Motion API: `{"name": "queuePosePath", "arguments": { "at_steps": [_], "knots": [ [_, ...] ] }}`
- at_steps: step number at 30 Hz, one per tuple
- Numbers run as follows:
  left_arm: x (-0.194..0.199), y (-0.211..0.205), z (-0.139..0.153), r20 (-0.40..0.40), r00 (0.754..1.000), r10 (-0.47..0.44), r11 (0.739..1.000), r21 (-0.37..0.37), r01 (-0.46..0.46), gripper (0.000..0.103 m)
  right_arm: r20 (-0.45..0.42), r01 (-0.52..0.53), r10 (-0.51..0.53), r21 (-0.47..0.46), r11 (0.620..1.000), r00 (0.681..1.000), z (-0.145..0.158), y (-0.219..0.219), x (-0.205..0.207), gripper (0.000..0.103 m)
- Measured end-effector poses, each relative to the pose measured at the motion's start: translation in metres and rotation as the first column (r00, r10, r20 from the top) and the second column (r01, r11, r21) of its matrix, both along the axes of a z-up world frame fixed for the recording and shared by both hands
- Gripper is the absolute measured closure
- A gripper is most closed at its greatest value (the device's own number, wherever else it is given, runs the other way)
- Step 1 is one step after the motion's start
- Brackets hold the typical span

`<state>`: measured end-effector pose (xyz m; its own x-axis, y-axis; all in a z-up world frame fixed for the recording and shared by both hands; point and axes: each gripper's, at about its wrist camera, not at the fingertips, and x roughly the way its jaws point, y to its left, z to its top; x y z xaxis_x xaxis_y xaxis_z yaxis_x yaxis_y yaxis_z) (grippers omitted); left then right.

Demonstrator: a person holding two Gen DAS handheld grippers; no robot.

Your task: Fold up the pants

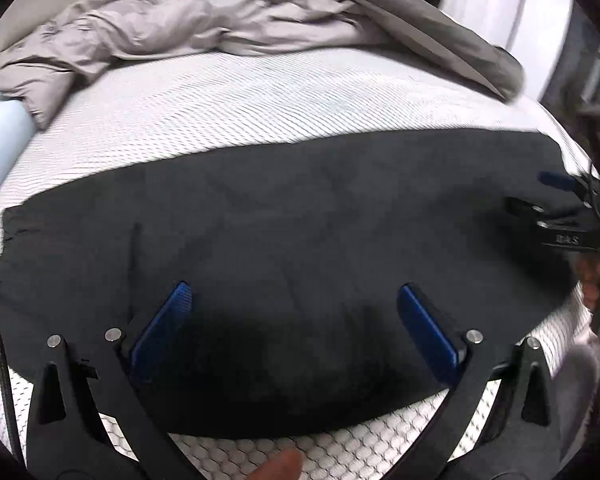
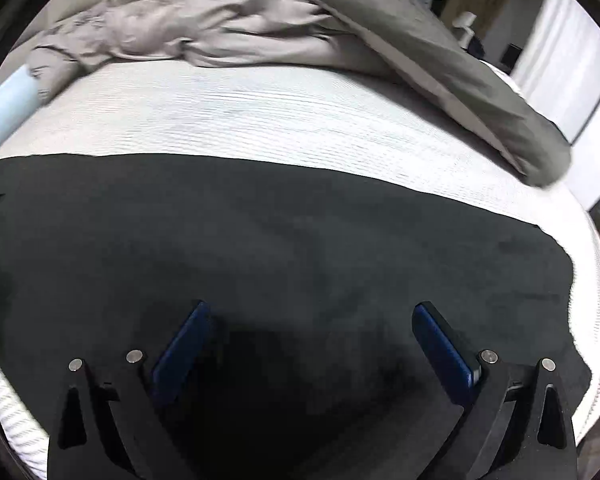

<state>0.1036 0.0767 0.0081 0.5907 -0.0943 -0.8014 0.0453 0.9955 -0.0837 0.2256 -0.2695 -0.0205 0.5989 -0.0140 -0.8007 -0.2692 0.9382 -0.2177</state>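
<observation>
Here, dark pants [image 1: 284, 240] lie spread flat across the near part of the bed [image 1: 220, 120], lightly creased, matte. Left claw [image 1: 292, 320] hovers low over the fabric, blue pads wide apart, holding nothing. Right claw [image 2: 312, 340] likewise spread above the cloth, empty. Mattress white, ribbed knit; rumpled grey duvet [image 2: 220, 32] behind.

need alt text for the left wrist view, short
Black pants lie spread flat across a white mattress, with the left hand-held gripper open just above them. The right hand-held gripper enters at the right edge, and a rumpled grey duvet is bunched behind.
</observation>
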Motion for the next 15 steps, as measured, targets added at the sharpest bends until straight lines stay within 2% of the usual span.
{"name": "queuePosePath", "arguments": {
  "at_steps": [4, 7, 10, 12, 15],
  "knots": [
    [0.002, -0.003, -0.021, -0.055, 0.998, 0.027, 0.994, 0.103, -0.021, 0.001, -0.035, -0.041, 0.043, 0.058, 0.997, 0.998, -0.007, 0.022, 0.001, 0.001],
    [-0.002, 0.005, -0.03, -0.065, 0.998, 0.016, 0.998, 0.065, -0.012, 0.0, -0.066, -0.066, 0.071, 0.072, 0.995, 0.995, -0.016, 0.042, -0.007, 0.001],
    [-0.01, 0.006, -0.027, -0.059, 0.998, 0.03, 0.994, 0.103, -0.023, 0.0, -0.086, -0.094, 0.094, 0.003, 0.996, 0.992, -0.029, 0.048, -0.015, 0.001],
    [-0.009, 0.009, -0.028, -0.058, 0.997, 0.048, 0.993, 0.109, -0.041, 0.0, -0.076, -0.066, 0.066, -0.004, 0.998, 0.995, -0.031, 0.025, -0.003, 0.001],
    [-0.014, 0.012, -0.029, -0.05, 0.996, 0.074, 0.992, 0.108, -0.068, 0.0, -0.04, 0.077, -0.08, -0.076, 0.994, 0.996, -0.028, -0.01, 0.006, 0.001]
  ]
}}
